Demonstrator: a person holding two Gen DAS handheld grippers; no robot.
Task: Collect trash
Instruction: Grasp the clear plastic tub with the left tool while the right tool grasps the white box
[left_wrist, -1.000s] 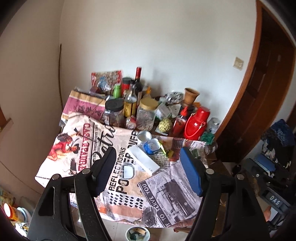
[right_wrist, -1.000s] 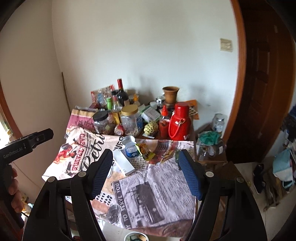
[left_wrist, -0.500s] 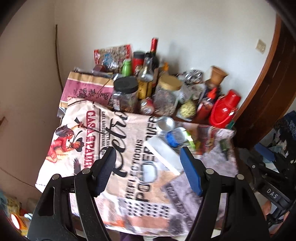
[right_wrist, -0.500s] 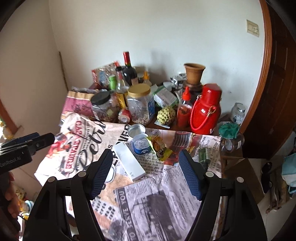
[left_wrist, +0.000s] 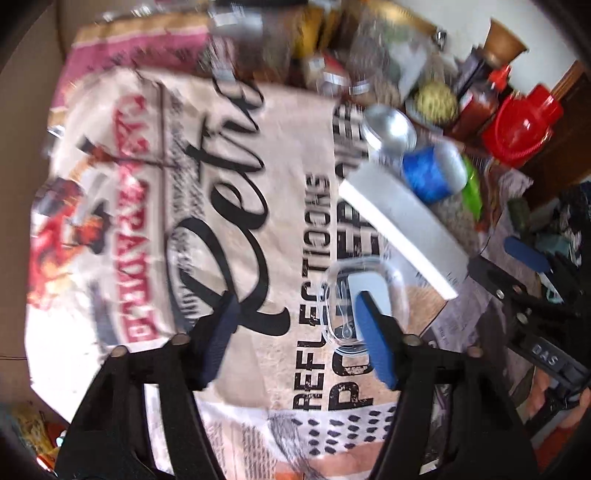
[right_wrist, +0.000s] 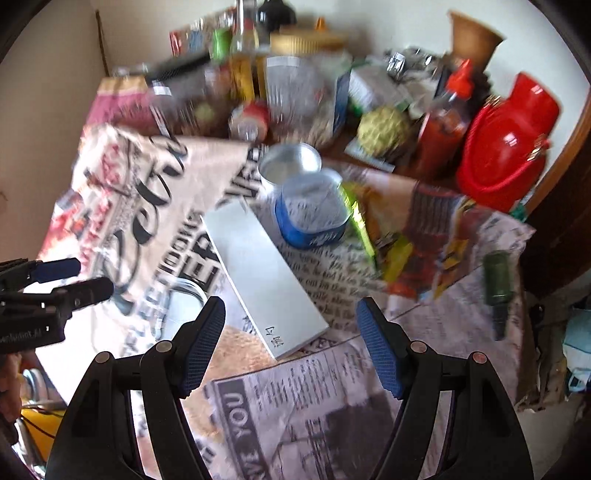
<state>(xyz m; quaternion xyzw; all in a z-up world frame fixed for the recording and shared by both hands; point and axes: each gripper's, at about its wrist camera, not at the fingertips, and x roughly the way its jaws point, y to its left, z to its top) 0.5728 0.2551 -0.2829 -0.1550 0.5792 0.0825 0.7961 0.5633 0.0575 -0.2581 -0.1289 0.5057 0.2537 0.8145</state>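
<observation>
Trash lies on a table under printed paper (left_wrist: 236, 206). In the left wrist view my left gripper (left_wrist: 295, 306) hangs over the paper, its jaws closing with only the print between them. Its right finger overlaps a clear plastic tray (left_wrist: 391, 280). Beyond lie a long white box (left_wrist: 399, 221), a blue tub (left_wrist: 432, 173), a silver tin (left_wrist: 389, 127) and a green wrapper (left_wrist: 471, 184). My right gripper (right_wrist: 290, 310) stands open just short of the white box (right_wrist: 258, 273), with the blue tub (right_wrist: 314, 214) and the wrapper (right_wrist: 369, 229) farther back.
Jars, bottles, a clay pot (right_wrist: 472, 40), a red sauce bottle (right_wrist: 443, 125) and a red jug (right_wrist: 506, 147) crowd the table's back. A dark green bottle (right_wrist: 498, 284) lies at the right edge. The left gripper (right_wrist: 74, 280) shows at the left.
Both grippers have come down toward the table and tipped more steeply, so the box, tub and tray look much larger. The left jaws stand narrower than before.
</observation>
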